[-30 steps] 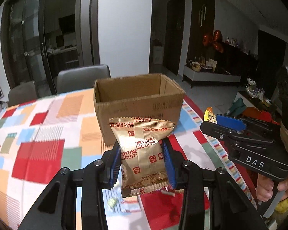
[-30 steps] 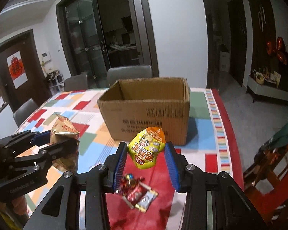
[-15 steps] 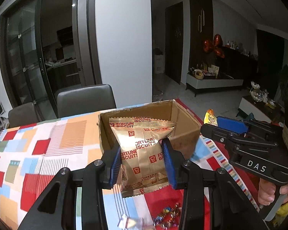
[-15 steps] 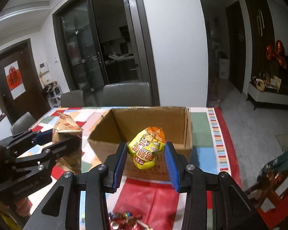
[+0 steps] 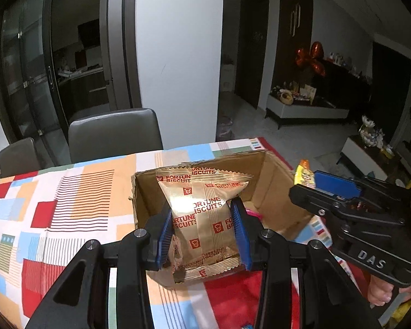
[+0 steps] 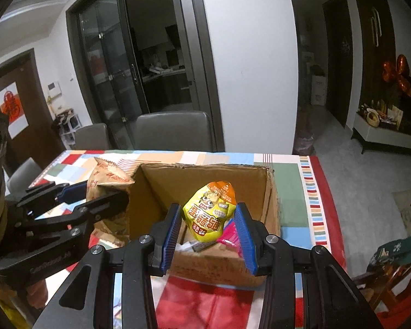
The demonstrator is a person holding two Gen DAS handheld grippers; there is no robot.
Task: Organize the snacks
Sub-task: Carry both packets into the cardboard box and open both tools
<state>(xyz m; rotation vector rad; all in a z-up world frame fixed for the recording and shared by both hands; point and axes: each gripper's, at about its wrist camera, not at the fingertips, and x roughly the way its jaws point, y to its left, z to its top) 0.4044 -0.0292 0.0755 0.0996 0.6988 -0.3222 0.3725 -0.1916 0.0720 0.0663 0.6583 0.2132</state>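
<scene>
Gold-foil biscuit pack [image 5: 202, 219] clamped upright in left gripper [image 5: 204, 235] above cardboard box [image 5: 274, 175] — right gripper [image 6: 209, 231] grasps yellow snack bag [image 6: 211, 209]; only right view shows pink packet [image 6: 230, 233] inside.

Both grippers hold snacks over the open box.

The right gripper [image 6: 208, 234] clamps a yellow snack pouch [image 6: 209, 210] between its blue pads, above the cardboard box [image 6: 271, 192] on the patchwork tablecloth [image 6: 293, 200]. At left, the left gripper [image 6: 94, 197] holds a gold biscuit packet [image 6: 108, 174] at the box's left wall. Pink wrappers [image 6: 228, 231] lie inside. Two grey chairs [image 6: 174, 131] stand behind the table.
</scene>
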